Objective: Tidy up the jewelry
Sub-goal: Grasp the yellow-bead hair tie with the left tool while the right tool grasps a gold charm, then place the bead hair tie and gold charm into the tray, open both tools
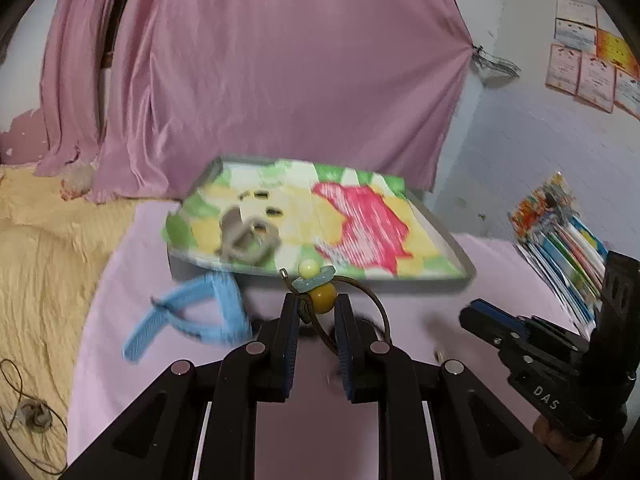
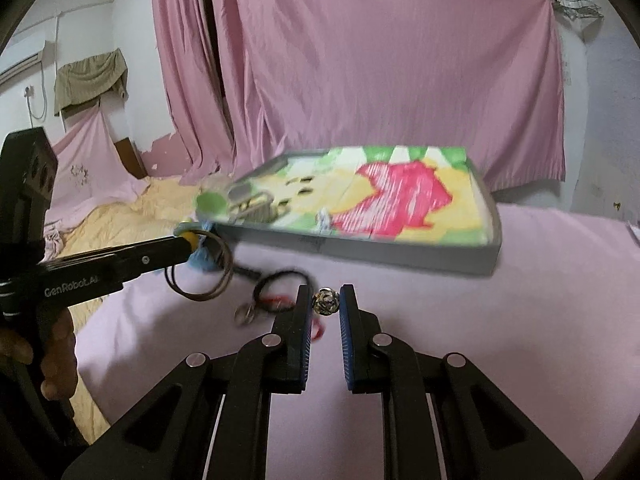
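Now left gripper (image 1: 317, 308) is clamping a beaded bracelet (image 1: 320, 288), beads stacked upward at its tips, cord loop hanging below-right. Right gripper (image 2: 327, 300) is pinching a silver bead (image 2: 327, 301); its cord is mostly hidden. Tray (image 1: 440, 240) ahead is blurred.

Two grippers: the left gripper (image 1: 316, 306) pinches one beaded cord bracelet (image 1: 320, 286) carrying three beads, and the right gripper (image 2: 326, 300) pinches one silver ball charm (image 2: 327, 301). Ahead of both lies one tray (image 1: 452, 240) (its contents blurred). Left of the left gripper lies one blue strap (image 1: 192, 316).
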